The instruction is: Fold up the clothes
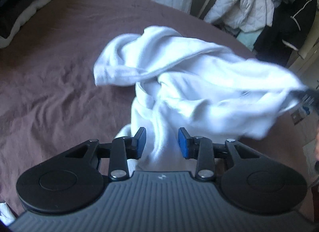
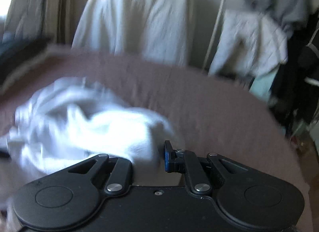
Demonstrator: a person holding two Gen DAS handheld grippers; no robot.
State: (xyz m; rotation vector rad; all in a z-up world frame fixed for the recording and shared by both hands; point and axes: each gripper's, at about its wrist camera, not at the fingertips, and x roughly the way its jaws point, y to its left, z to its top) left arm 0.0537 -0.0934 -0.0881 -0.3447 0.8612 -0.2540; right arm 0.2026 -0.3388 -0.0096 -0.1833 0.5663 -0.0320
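We see the white garment [image 1: 179,84] bunched on the brown bed [image 1: 59,72]; our left tool [image 1: 161,142] pinches a thick fold (pads apart); our right tool [image 2: 157,157] clamps its edge.

My left gripper [image 1: 161,142] points down at a slant, jaws partly apart with white cloth bunched between the blue pads [image 1: 182,144]. My right gripper [image 2: 157,156] tilts down less steeply, jaws nearly together, pinching cloth; left pad hidden
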